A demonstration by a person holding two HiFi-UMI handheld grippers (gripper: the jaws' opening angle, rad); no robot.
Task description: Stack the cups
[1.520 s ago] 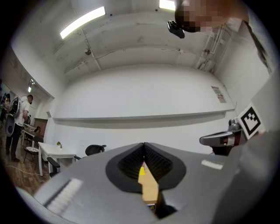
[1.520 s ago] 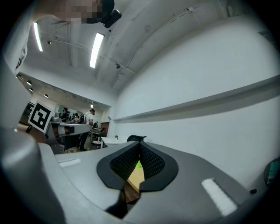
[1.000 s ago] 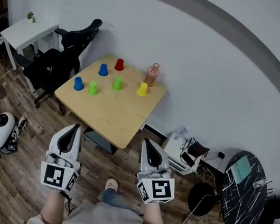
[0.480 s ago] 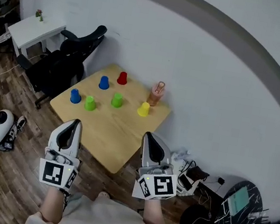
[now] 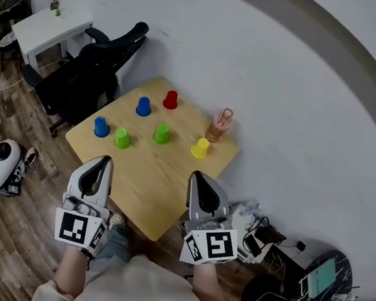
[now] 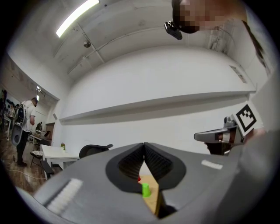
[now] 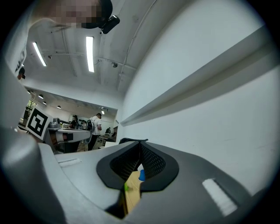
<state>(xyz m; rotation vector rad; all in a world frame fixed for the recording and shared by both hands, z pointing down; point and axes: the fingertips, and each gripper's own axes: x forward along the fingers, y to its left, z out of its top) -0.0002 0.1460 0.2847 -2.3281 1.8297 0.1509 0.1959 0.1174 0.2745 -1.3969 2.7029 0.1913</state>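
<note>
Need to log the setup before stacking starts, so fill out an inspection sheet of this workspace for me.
Surface: square wooden table, beside the white wall.
Job's things: six cups standing apart, none stacked: red cup, far blue cup, near blue cup, left green cup, middle green cup, yellow cup.
Clutter: pinkish container at the table's far edge.
Grippers: left gripper and right gripper both shut and empty, held at the table's near edge.
Cables: loose cables on the floor to the right of the table.
Surroundings: black office chair, white desk, round dark table, white device on the wooden floor.
</note>
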